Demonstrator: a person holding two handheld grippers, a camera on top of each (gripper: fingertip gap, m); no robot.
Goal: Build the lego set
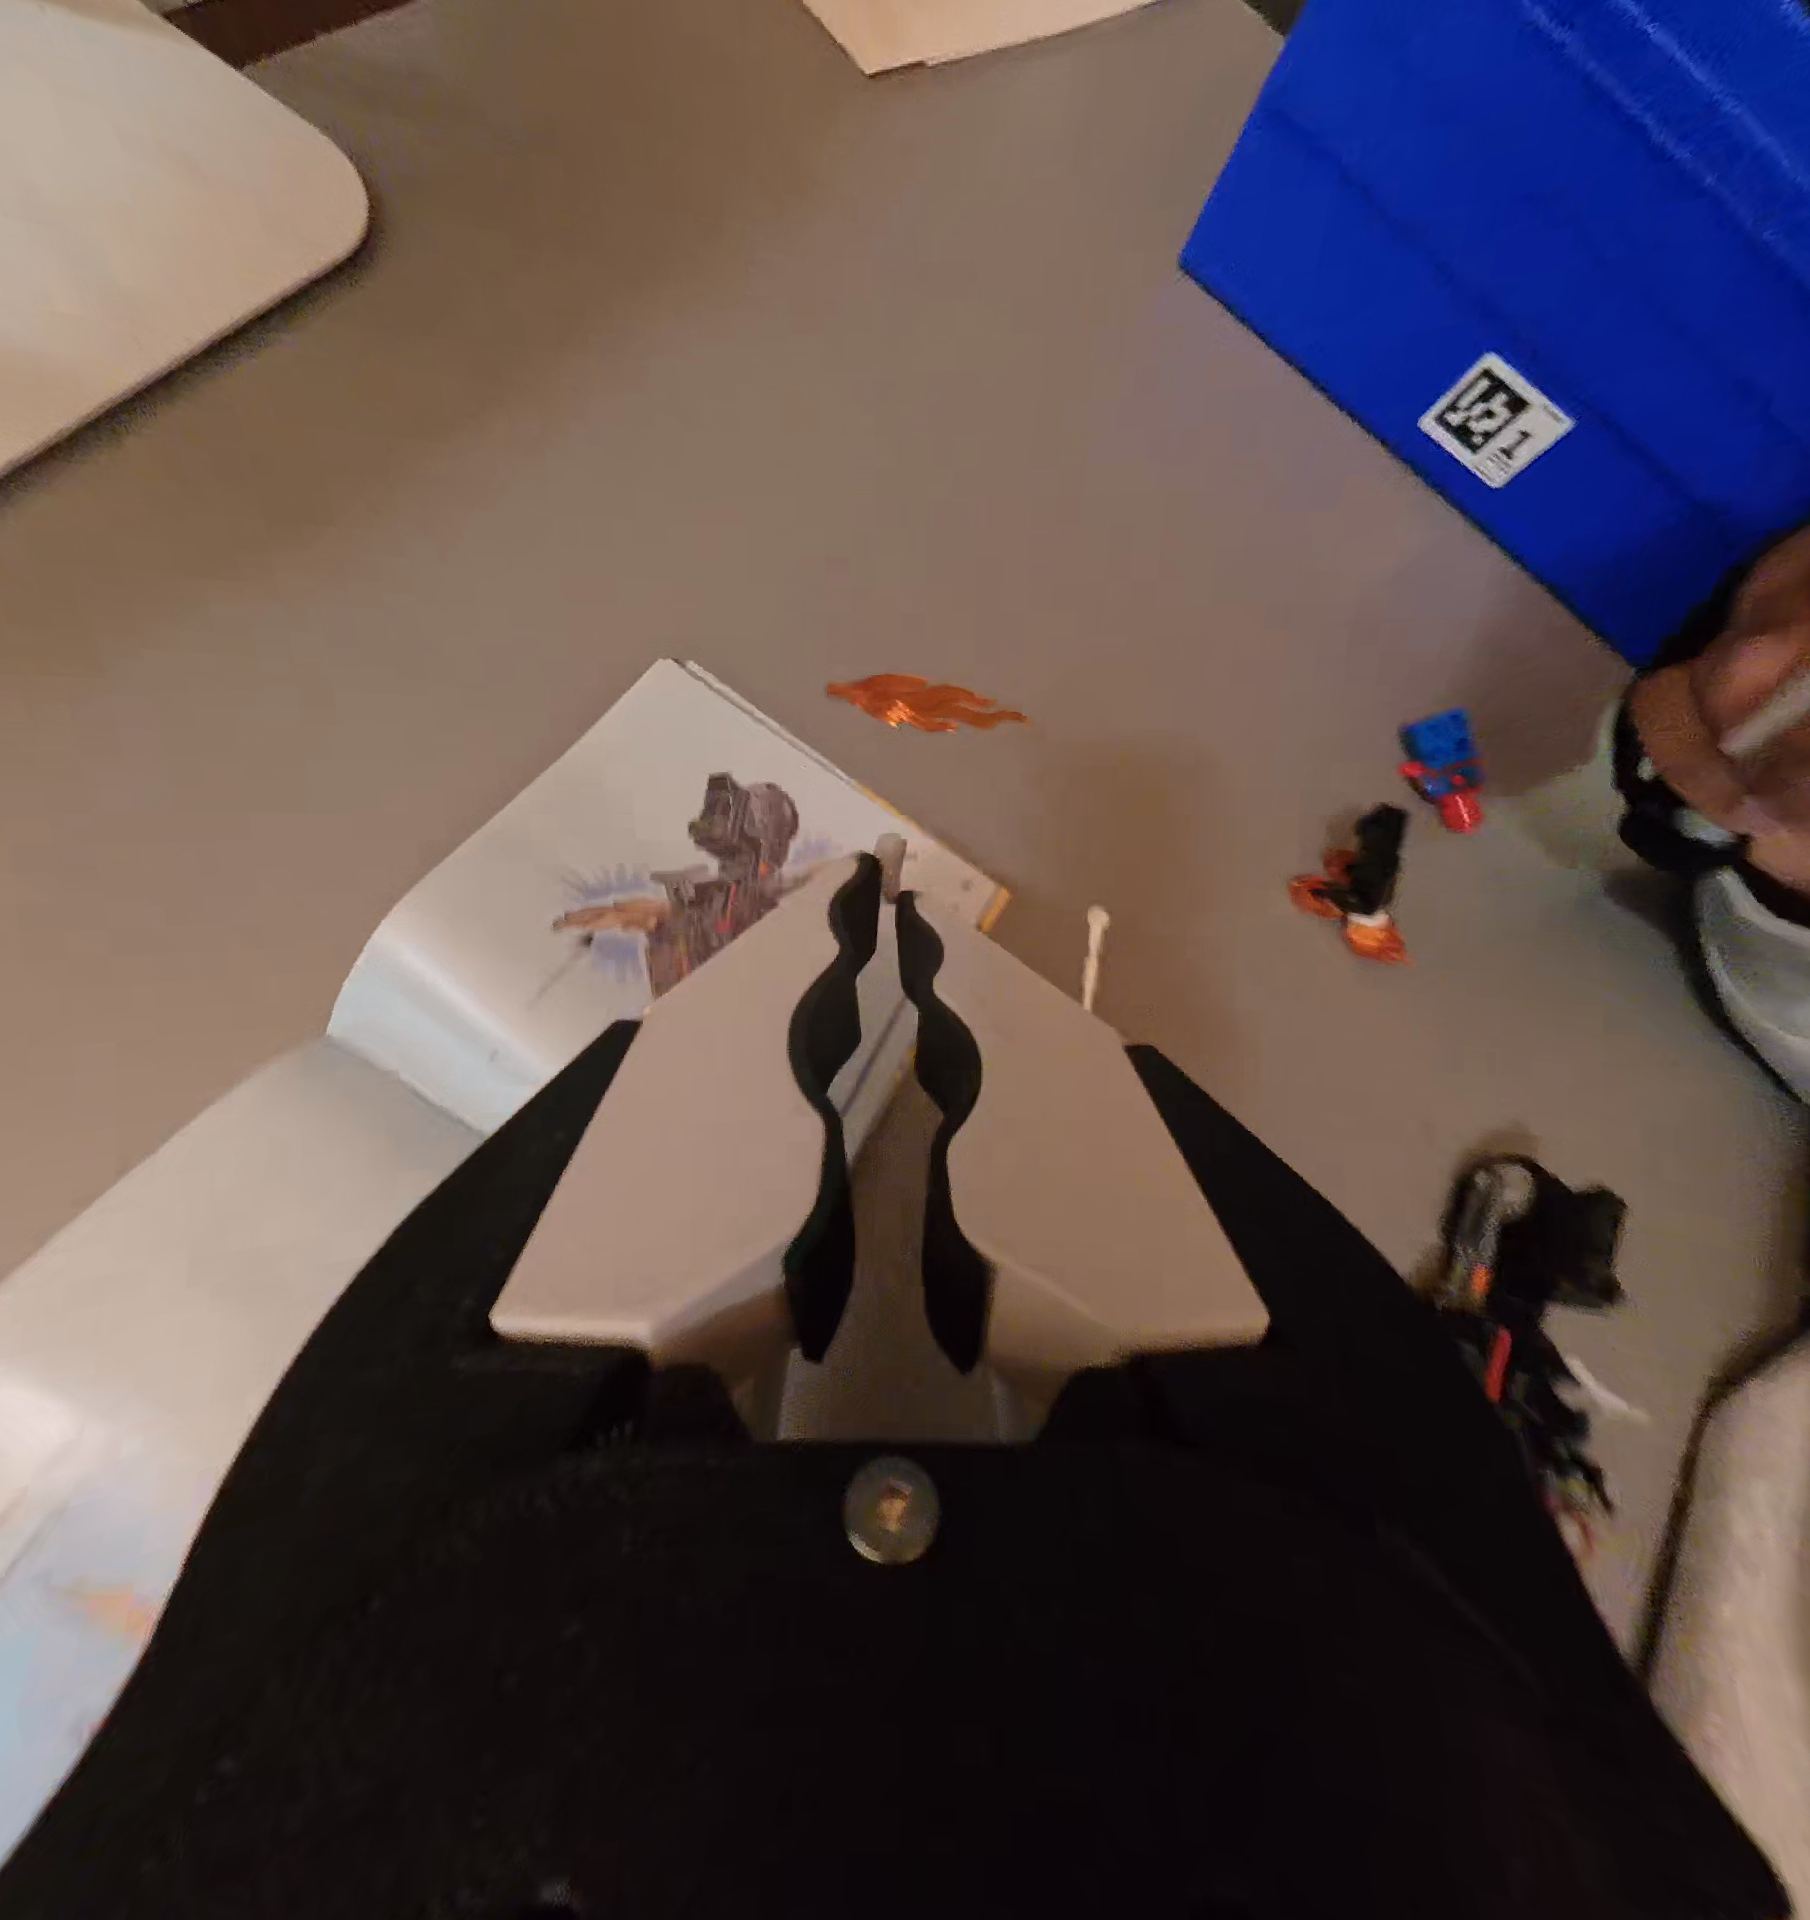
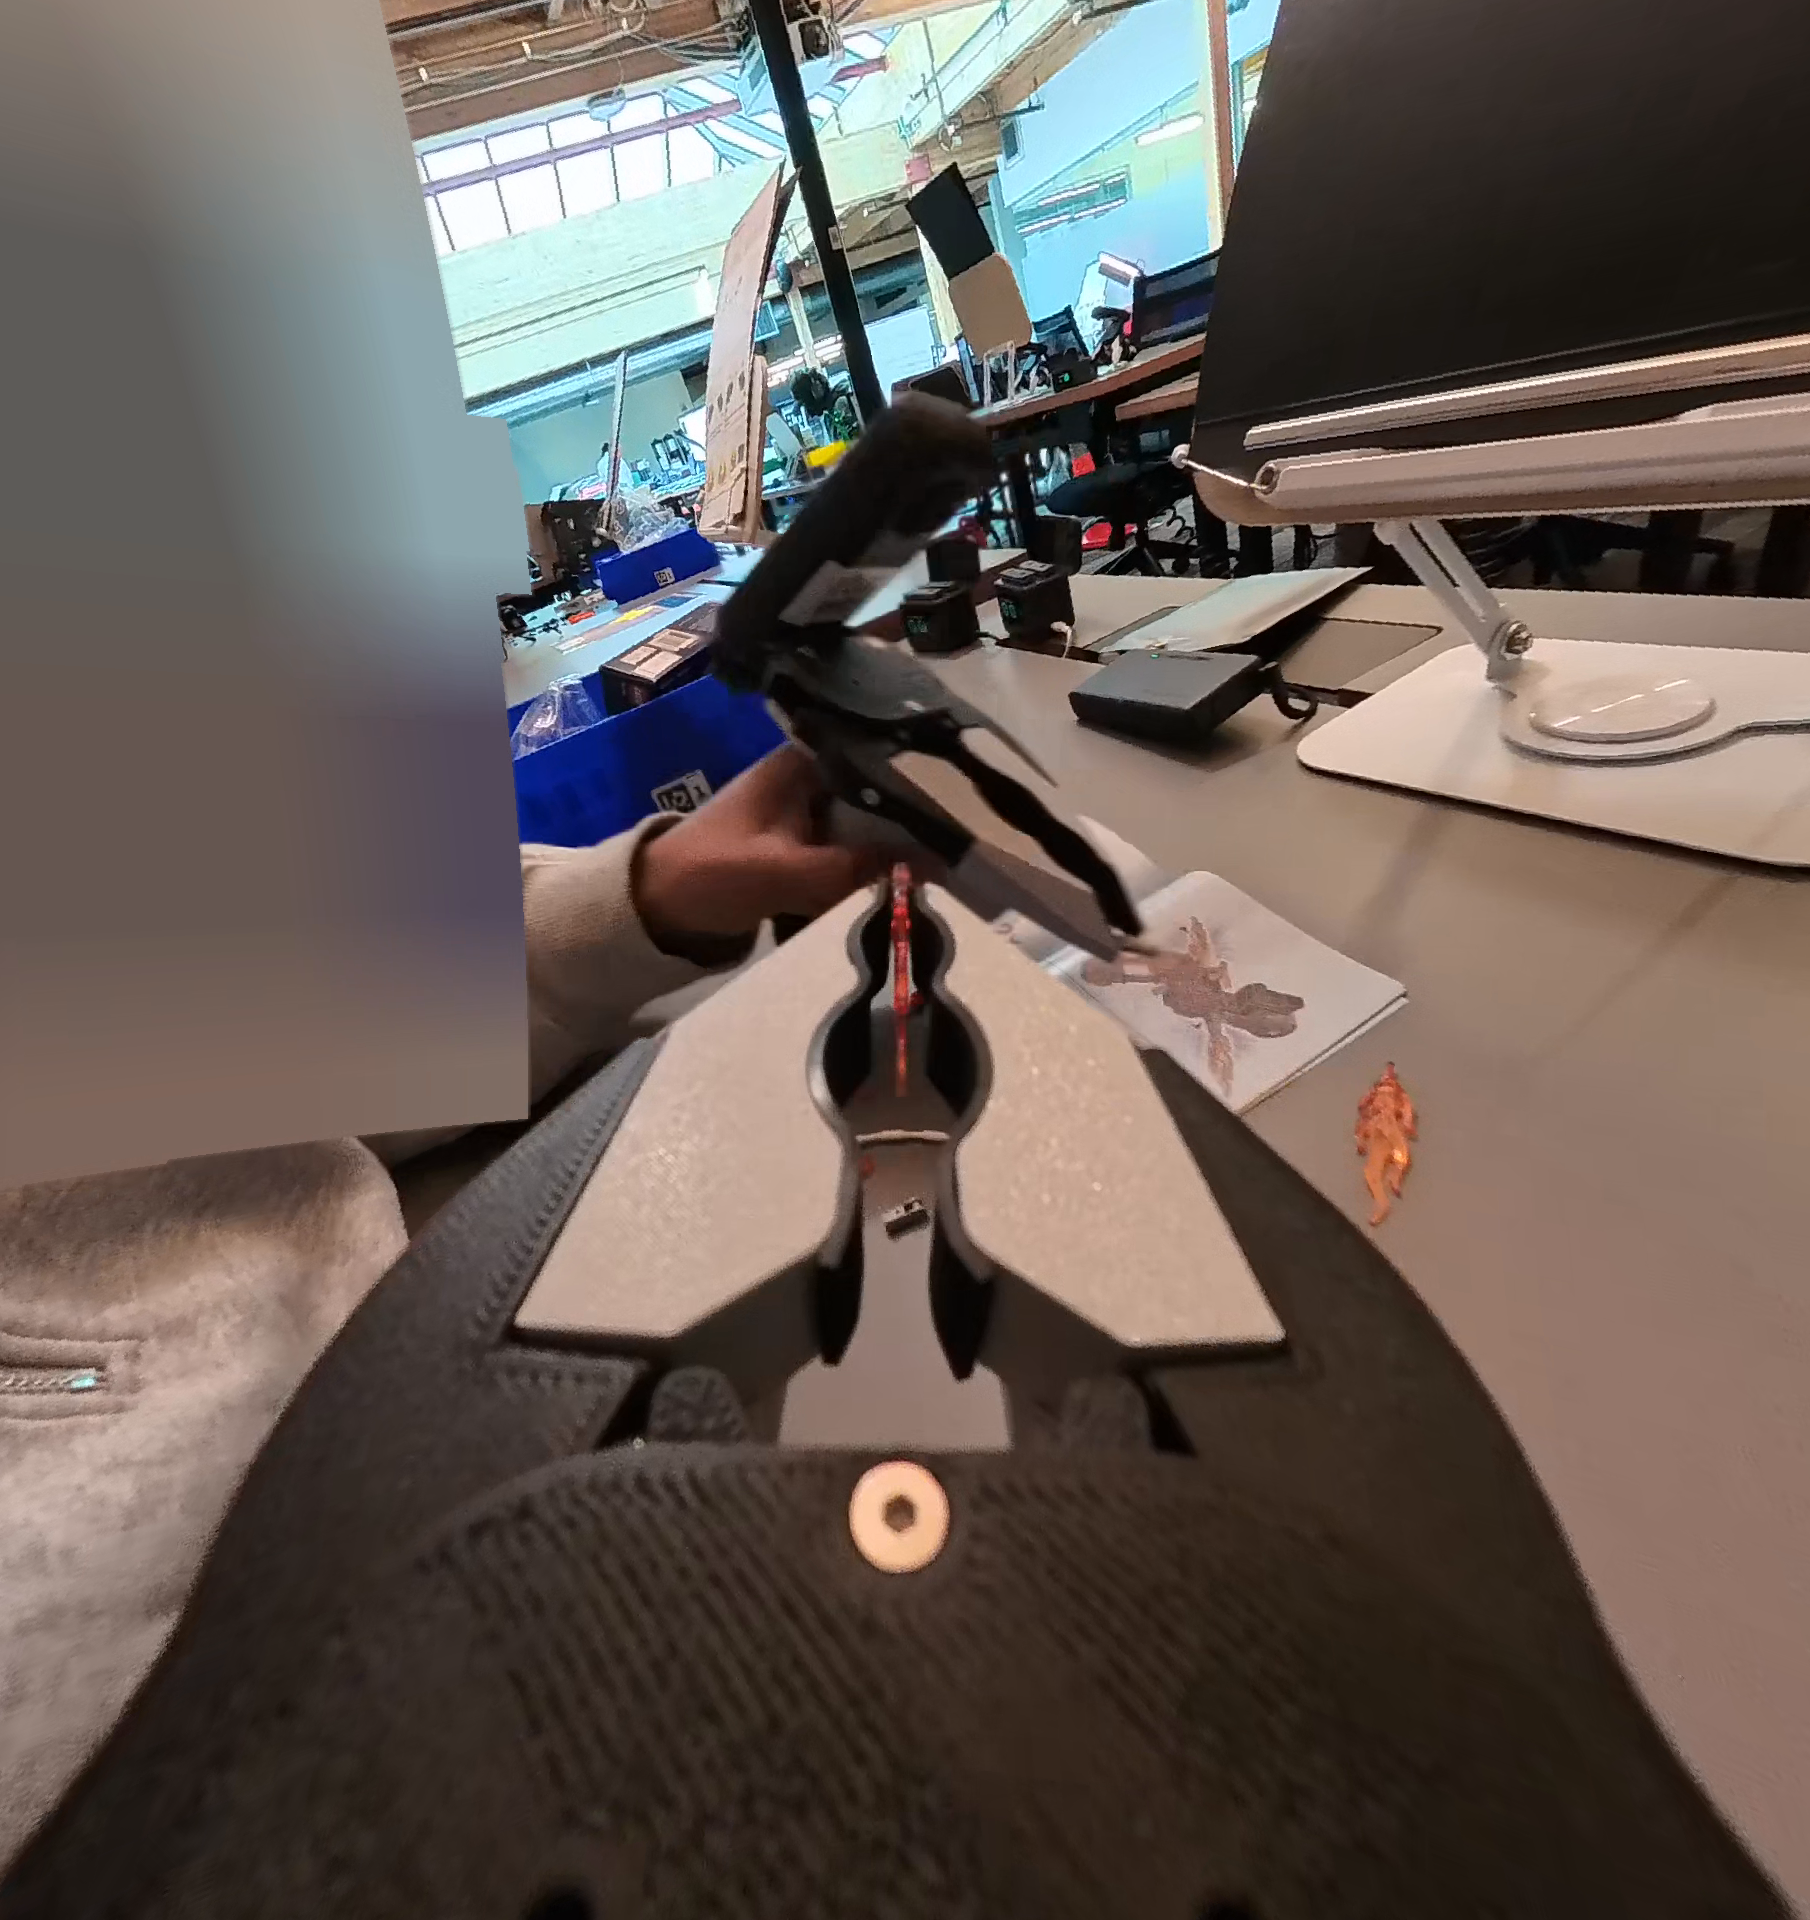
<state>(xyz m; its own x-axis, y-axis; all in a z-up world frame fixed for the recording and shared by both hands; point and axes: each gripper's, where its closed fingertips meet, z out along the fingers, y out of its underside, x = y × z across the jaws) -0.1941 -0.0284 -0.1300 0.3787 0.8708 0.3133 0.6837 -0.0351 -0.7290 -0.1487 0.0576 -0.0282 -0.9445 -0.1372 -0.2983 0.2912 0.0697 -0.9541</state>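
Note:
My left gripper [image 1: 885, 883] is shut on a small light grey piece [image 1: 890, 860], held just above the open instruction booklet [image 1: 589, 831]. The right wrist view shows the same gripper [image 2: 1124, 928] slanting down with its tips over the booklet [image 2: 1296, 997]. My right gripper [image 2: 899, 920] is shut on a thin translucent orange-red flame piece [image 2: 901, 966] that stands on edge between its pads, raised above the table.
A loose orange flame piece [image 1: 927, 704] lies beyond the booklet. A white bar [image 1: 1093, 956], a black and orange sub-build [image 1: 1363, 883], a blue and red figure [image 1: 1446, 764] and a blurred dark build [image 1: 1524, 1247] lie to the right. A blue bin [image 1: 1555, 260] and a laptop stand [image 2: 1607, 727] stand farther back. My right tips are about 15 cm from the white bar [image 1: 1093, 956], my left tips only 7 cm.

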